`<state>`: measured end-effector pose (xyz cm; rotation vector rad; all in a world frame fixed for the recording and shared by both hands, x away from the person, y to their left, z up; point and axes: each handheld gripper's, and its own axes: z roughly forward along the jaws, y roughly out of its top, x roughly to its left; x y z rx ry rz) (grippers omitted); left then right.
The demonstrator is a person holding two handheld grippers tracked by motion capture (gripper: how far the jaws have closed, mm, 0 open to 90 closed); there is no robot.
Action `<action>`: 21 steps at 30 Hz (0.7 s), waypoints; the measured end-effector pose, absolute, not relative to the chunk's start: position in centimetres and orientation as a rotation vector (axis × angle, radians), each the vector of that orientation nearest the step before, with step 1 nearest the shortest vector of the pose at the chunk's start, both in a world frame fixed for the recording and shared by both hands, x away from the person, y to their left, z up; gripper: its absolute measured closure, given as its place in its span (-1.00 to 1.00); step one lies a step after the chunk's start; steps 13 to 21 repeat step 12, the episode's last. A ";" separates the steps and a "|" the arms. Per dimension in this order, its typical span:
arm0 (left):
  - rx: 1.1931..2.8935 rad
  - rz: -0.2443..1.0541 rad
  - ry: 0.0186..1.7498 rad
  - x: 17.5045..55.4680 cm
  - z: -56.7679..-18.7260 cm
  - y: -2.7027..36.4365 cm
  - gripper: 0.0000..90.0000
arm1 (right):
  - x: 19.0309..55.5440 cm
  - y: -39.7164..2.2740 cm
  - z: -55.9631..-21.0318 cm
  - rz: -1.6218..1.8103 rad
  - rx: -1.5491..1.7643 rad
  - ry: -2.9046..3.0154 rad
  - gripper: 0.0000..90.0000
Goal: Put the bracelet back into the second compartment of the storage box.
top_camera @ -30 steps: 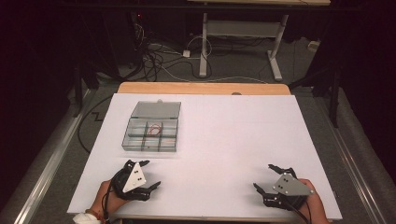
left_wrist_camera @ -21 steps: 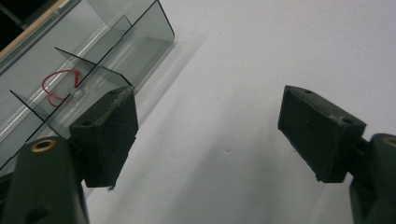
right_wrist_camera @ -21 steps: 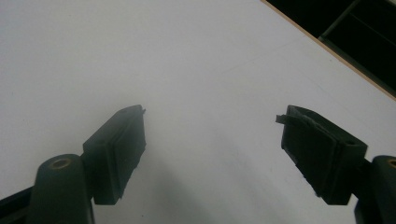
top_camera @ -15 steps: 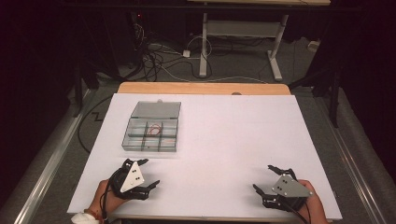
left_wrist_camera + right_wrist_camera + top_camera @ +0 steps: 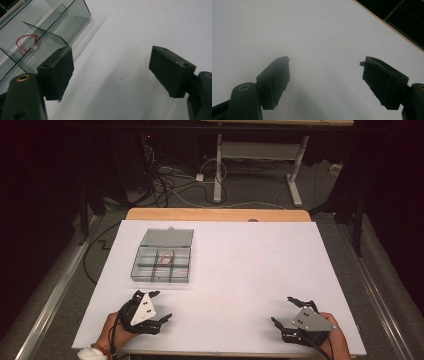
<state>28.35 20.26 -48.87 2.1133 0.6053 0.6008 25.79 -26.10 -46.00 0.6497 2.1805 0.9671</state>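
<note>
Grippers rest wide open at your edge of the table (image 5: 240, 270), so you seem at the start: the left gripper (image 5: 154, 307) sits near the clear divided box (image 5: 162, 256), the right gripper (image 5: 288, 316) well apart, and your next move is reaching forward.

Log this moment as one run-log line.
left tongs: open, empty, near clear plastic compartment box | right tongs: open, empty, over white tabletop | box: lid open, red rubber band inside | contact: none
</note>
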 end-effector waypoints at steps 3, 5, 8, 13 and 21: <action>2.156 0.593 0.593 28.5 -48.7 20.5 -0.58 | 25.8 -26.1 -46.0 0.969 0.651 2.182 -0.50; 2.158 0.588 0.597 28.5 -48.7 20.5 -0.58 | 25.8 -26.2 -46.0 0.970 0.649 2.182 -0.50; 2.162 0.586 0.603 28.6 -48.7 20.5 -0.58 | 25.9 -26.2 -46.1 0.967 0.653 2.183 -0.50; 2.161 0.584 0.601 28.7 -48.6 20.5 -0.58 | 25.9 -26.4 -46.0 0.970 0.657 2.178 -0.50; 2.161 0.584 0.601 28.7 -48.6 20.5 -0.58 | 25.9 -26.4 -46.0 0.970 0.657 2.178 -0.50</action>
